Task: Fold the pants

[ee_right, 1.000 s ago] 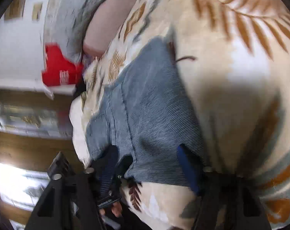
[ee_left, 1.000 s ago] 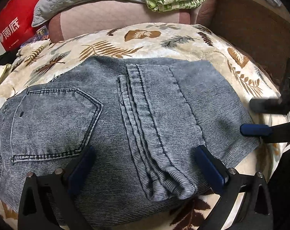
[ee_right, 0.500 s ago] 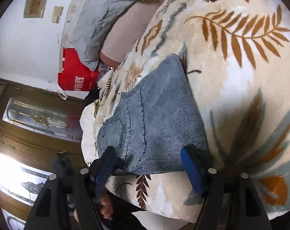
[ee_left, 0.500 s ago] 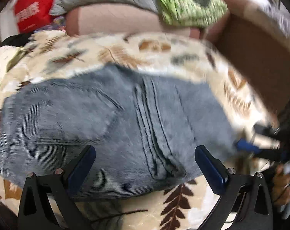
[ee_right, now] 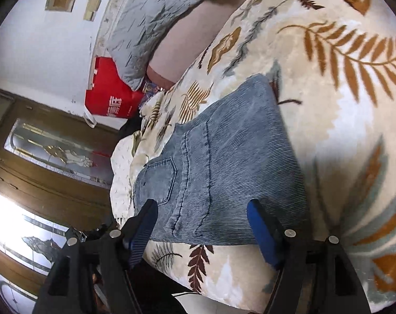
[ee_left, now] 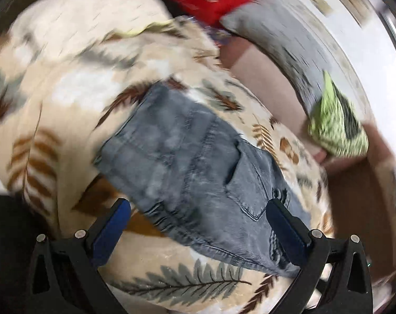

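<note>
Leaf-print blanket [ee_right: 329, 83] under folded pants [ee_right: 224, 167] lengthwise

Ribbed matt denim pants [ee_right: 224, 162] lie on a plush fleece blanket [ee_right: 329, 99].

left wrist: heavy motion blur | right wrist: sharp, window [ee_right: 12, 219] glare | fisheye-warped edges

White wall [ee_right: 35, 52] with patches of peeled paint, brown wooden door [ee_right: 38, 183] with bright decorated glass panes, leaf-print blanket [ee_right: 342, 104] on the bed, grey quilted pillow [ee_right: 145, 26], red bag [ee_right: 106, 96], green patterned cloth [ee_left: 336, 128]
</note>
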`<state>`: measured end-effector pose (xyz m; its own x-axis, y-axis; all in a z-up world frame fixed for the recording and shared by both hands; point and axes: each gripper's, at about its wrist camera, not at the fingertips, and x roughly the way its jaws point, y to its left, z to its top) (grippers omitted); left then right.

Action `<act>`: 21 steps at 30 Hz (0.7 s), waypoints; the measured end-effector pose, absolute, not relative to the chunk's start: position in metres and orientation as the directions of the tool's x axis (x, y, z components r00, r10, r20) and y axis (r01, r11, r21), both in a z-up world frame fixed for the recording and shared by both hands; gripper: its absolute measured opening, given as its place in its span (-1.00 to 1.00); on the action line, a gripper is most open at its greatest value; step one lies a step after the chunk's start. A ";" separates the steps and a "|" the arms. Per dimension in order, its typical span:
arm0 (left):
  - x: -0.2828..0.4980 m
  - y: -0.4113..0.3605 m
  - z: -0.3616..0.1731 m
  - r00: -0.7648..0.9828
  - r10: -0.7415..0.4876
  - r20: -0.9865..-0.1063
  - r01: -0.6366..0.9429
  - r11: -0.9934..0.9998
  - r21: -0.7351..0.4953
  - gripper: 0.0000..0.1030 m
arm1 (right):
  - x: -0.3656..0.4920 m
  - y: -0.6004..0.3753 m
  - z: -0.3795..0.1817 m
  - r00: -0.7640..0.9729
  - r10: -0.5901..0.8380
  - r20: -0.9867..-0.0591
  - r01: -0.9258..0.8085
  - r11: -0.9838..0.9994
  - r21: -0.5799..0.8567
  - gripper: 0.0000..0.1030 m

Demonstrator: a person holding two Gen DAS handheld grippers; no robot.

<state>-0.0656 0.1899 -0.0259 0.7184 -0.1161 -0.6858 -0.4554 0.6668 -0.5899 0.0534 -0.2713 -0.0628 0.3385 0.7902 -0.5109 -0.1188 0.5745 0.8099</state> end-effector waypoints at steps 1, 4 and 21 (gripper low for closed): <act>-0.066 0.195 -0.031 0.715 -0.129 -0.687 -0.469 0.640 -0.608 0.99 | 0.053 -0.267 -0.061 0.337 0.787 -0.517 -0.131 0.582 0.802 0.43; -0.066 0.209 -0.044 0.719 -0.158 -0.677 -0.497 0.564 -0.659 0.99 | 0.051 -0.253 -0.053 0.326 0.790 -0.520 -0.174 0.591 0.788 0.43; -0.043 0.229 -0.055 0.711 -0.118 -0.694 -0.538 0.545 -0.644 0.99 | 0.062 -0.136 -0.071 0.128 0.762 -0.635 -0.217 0.646 0.732 0.43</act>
<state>-0.0433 0.2290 -0.0550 0.7106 -0.1183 -0.6936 -0.5376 0.5446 -0.6437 0.0624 -0.1363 -0.0708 0.1283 0.7619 -0.6348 -0.2172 0.6461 0.7317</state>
